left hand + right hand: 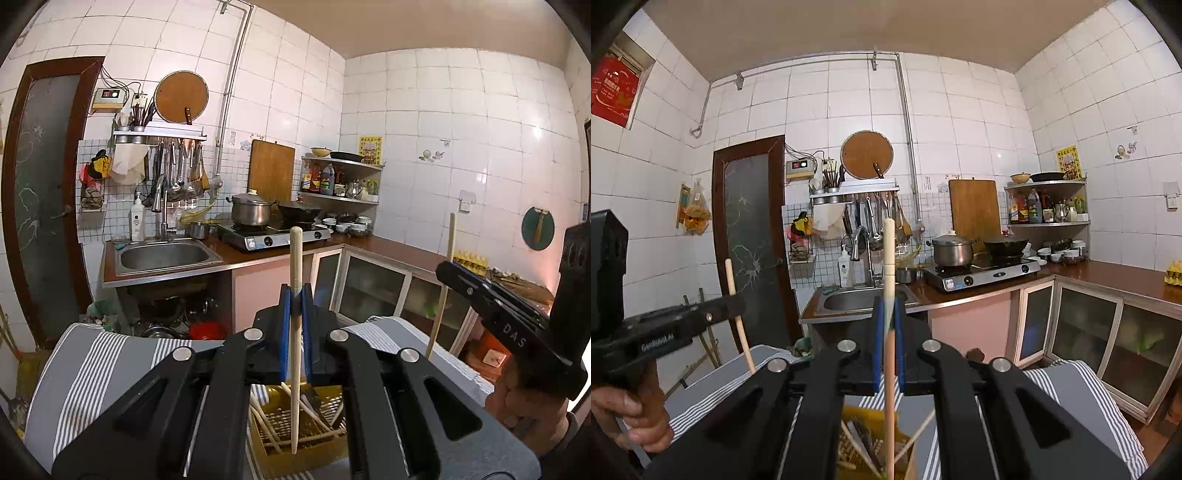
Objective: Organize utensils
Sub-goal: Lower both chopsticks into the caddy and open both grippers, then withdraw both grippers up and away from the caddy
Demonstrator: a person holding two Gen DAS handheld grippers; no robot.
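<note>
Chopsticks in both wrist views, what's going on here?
A person holds a hand-held gripper in each hand. The left hand-held gripper is shut on one wooden chopstick, held roughly upright; the right hand-held gripper is shut on another chopstick. Both are raised above a yellow basket holding more chopsticks, which sits on a grey striped cloth. The kitchen sink and stove lie beyond.

Two grippers (294, 295) (888, 310) — each clamping one chopstick (295, 280) (889, 280) (upright) — one yellow basket (295, 454).

Pale, matt wooden chopstick (295, 332); blue rubbery pads (284, 332) on matt black plastic tongs (295, 295). Striped grey cloth (92, 362), yellow plastic basket (295, 428), glossy white wall tiles (443, 129), brushed steel sink (166, 254).
</note>
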